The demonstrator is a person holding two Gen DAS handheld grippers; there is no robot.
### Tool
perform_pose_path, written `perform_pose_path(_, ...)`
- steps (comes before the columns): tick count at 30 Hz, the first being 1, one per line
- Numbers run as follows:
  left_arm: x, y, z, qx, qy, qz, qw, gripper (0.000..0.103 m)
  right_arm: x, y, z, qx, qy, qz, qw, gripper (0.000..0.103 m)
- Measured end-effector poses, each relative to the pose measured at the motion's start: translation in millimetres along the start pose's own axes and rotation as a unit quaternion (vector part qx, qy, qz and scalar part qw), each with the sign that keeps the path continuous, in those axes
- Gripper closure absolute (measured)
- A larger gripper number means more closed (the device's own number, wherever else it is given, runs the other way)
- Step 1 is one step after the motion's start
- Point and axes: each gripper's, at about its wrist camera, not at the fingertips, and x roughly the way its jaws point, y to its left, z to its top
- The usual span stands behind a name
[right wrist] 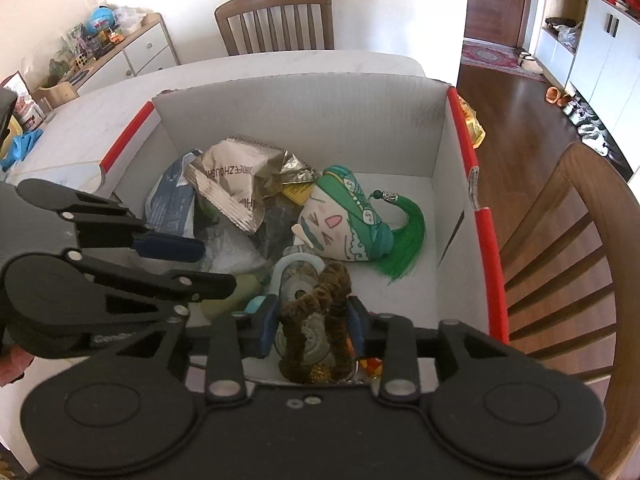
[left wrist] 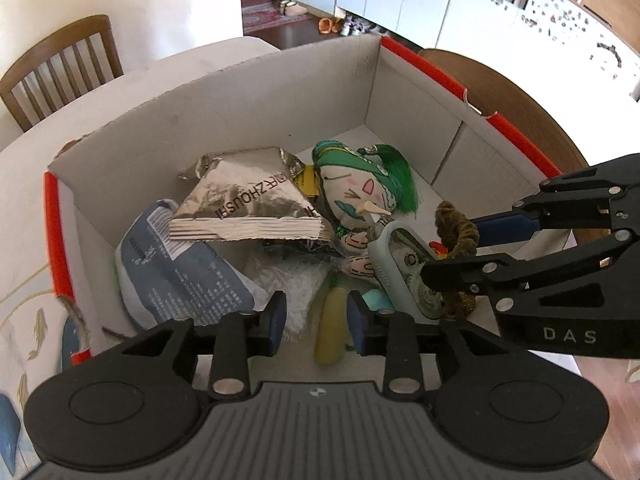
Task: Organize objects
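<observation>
Inside corrugated box (left wrist: 256, 92), left gripper (left wrist: 316, 320) spread empty, right gripper (right wrist: 312, 320) loosely straddling fuzzy brown loop (right wrist: 312, 300).

Cardboard box (right wrist: 304, 120) on white table (right wrist: 100, 120)

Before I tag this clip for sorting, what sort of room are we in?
Most likely a home dining area: a white table with wooden chairs around it, a toy-laden sideboard, and shoes by white cabinets near the hall. A cardboard box sits on the table.

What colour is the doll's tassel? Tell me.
Bright green tassel, clearest in the right wrist view.
</observation>
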Motion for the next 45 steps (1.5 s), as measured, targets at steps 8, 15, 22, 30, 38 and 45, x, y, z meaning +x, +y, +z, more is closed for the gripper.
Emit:
perform_pose_path(8,-24,2,-5,-0.013,-0.03,-0.005,0.9995,0.046,-21,4,-1,-0.005,-0.026,-0.01,1.0,0.043)
perform_pose_path(15,-50,2,-11,-0.003,-0.063,-0.003,0.998,0.04,-50,7,2,0.007,-0.056,-0.007,0.998,0.038)
perform_pose_path(22,-85,10,-21,-0.008,-0.102,-0.008,0.9948,0.037,-81,24,-2,0.018,-0.095,-0.006,0.995,0.033)
perform_pose_path(30,-125,25,-35,-0.018,-0.144,-0.005,0.9894,0.03,-110,50,-11,0.031,-0.147,-0.018,0.988,0.026)
perform_pose_path(38,-157,39,-50,-0.029,-0.177,-0.015,0.9837,0.022,-125,82,-25,0.034,-0.197,-0.035,0.979,0.012)
perform_pose_path(45,-180,46,-64,-0.031,-0.2,-0.029,0.9789,0.013,-138,111,-39,0.036,-0.243,-0.047,0.968,0.001)
